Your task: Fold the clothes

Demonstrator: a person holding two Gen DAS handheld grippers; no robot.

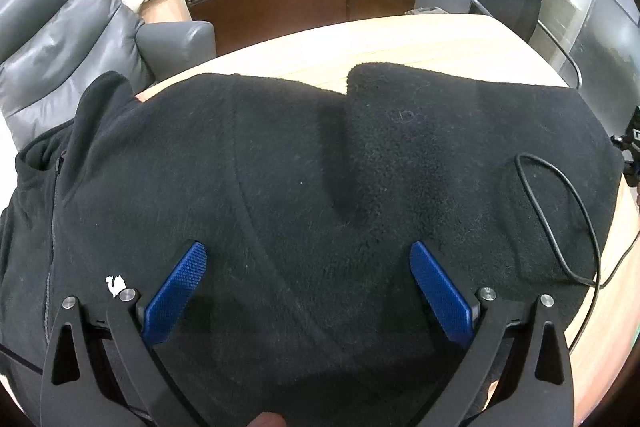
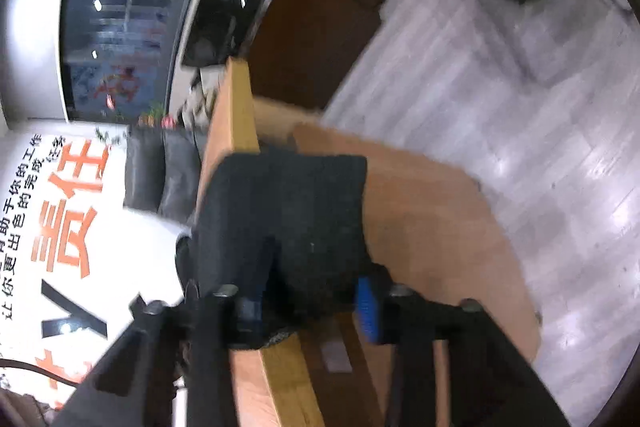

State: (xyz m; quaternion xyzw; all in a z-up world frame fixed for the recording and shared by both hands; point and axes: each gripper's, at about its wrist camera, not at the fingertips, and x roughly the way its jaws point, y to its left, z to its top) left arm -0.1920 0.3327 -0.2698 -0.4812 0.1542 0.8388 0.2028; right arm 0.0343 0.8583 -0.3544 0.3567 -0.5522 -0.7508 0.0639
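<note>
Largely blurred, the right wrist view shows the right tool [image 2: 316, 297] part open around black fleece [image 2: 288, 211] at the counter [image 2: 432, 219] edge. Over the spread fleece [image 1: 320, 179], the left tool [image 1: 308, 287] gapes wide, holding nothing.

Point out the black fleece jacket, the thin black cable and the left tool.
black fleece jacket [image 1: 320, 163]: left wrist view, middle of the spread fabric.
thin black cable [image 1: 538, 205]: left wrist view, on the loop lying over the jacket's right side.
left tool [image 1: 308, 259]: left wrist view, midway between its blue fingertips, open.
</note>
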